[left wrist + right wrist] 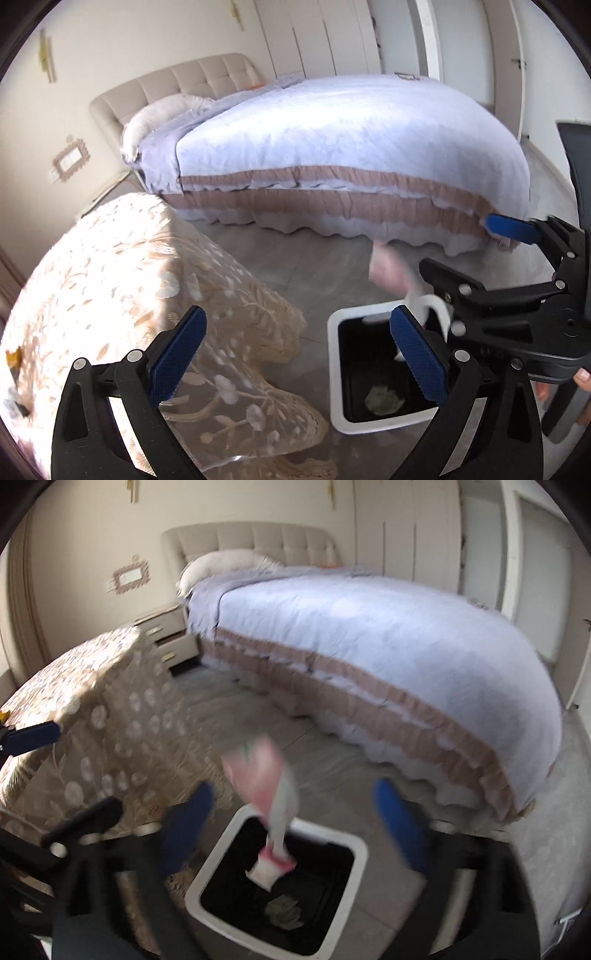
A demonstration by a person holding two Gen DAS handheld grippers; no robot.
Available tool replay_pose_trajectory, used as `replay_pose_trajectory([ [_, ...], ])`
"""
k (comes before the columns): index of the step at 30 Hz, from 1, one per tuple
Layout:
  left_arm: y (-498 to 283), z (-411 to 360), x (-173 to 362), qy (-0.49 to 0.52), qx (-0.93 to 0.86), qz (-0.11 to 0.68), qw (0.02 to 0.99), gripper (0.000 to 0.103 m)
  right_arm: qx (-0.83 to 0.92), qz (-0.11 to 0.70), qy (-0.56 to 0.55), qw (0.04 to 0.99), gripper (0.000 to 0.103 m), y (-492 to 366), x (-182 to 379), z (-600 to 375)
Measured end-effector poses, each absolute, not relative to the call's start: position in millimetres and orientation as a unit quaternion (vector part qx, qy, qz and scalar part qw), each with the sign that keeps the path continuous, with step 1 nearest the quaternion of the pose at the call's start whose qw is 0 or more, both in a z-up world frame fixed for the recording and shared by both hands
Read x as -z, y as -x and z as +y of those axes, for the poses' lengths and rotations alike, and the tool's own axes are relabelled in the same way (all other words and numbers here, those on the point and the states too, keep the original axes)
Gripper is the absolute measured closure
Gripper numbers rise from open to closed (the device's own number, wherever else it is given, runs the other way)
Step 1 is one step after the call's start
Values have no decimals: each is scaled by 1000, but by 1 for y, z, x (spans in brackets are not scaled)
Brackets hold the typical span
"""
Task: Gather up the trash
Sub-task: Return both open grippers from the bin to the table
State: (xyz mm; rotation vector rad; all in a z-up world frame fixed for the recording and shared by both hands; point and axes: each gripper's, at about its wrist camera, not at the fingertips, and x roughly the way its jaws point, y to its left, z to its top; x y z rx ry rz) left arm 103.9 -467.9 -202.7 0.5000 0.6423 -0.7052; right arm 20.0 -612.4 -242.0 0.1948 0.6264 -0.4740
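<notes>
A white-rimmed bin (334, 369) with a black liner stands on the floor, also in the right wrist view (360, 853). A crumpled greenish scrap (382, 400) lies at its bottom, also in the right wrist view (284, 910). A pink and white wrapper (271, 794) hangs blurred in the air over the bin mouth, free of both pads; it shows in the left wrist view (391, 271) too. My right gripper (295, 827) is open above the bin, and it is visible from the left wrist (476, 254). My left gripper (299, 350) is open and empty beside the bin.
A table under a lace floral cloth (129, 295) stands left of the bin. A bed with a pale blue cover (351, 147) fills the back. A nightstand (166, 635) stands by the headboard. A dark chair (580, 177) is at the right edge.
</notes>
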Motion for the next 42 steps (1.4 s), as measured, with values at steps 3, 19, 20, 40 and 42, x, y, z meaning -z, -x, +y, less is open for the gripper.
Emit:
replay_pose_trajectory([
  [3,-105,-462,197,-235,329,301,864,5,231,292,-94,923,5,-16,233,-610],
  [19,-99,-368,145,-171,274,274,906,5,179,221,-28,958,5,-25,173,-539],
  [20,-99,-356,141,-167,264,269,911,5,169,214,-25,962,5,-27,168,-531],
  [40,-74,-85,116,-72,-13,262,962,5,-46,161,73,983,5,-66,119,-327],
  [42,-72,-66,122,-68,-30,273,959,5,-61,164,80,981,5,-68,120,-310],
])
